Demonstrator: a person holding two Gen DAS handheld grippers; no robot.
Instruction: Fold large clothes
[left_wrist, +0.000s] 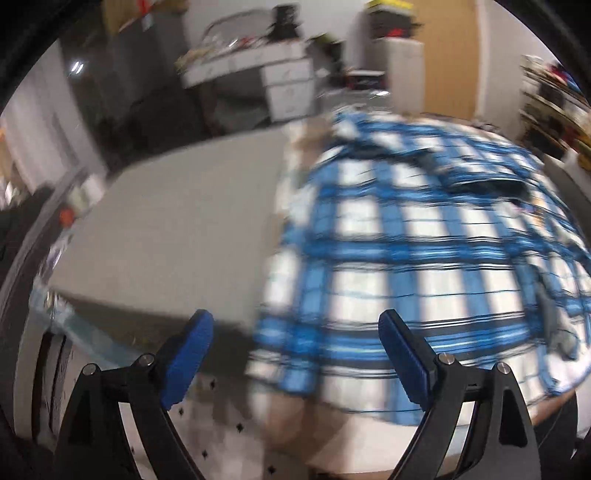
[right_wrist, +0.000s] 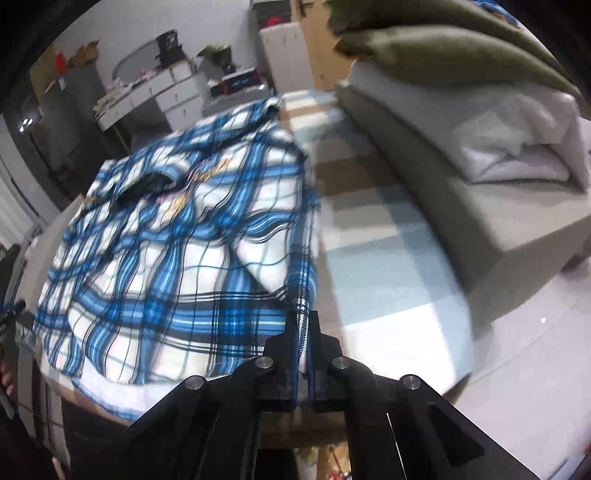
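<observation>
A blue, white and black plaid shirt (right_wrist: 173, 251) lies rumpled across a low table (right_wrist: 388, 236), its collar toward eleven o'clock. The right gripper (right_wrist: 303, 332) is pressed together, pinching the shirt's near hem edge. The left gripper (left_wrist: 295, 347) is spread with nothing between its fingers, the shirt at its two o'clock.

Seen from the right wrist: shirt (right_wrist: 177, 240) spread at ten o'clock on the bed cover (right_wrist: 384, 258), near edge (right_wrist: 303, 295) running to centre and clamped between the shut right gripper (right_wrist: 304, 332) at six. Bare cover at three. Sofa (right_wrist: 480, 206) at two, behind the cover, bearing folded bedding (right_wrist: 524, 136) and cushions (right_wrist: 443, 48) (cushions farther back, at one). Dresser (right_wrist: 162, 92) at eleven, behind the shirt.

Seen from the left wrist: shirt (left_wrist: 424, 251) at three, flat board (left_wrist: 177, 229) beside it at nine. Left gripper (left_wrist: 295, 358) at six, wide apart, nothing between, over the shirt's near corner. Dresser (left_wrist: 266, 70) at twelve.
</observation>
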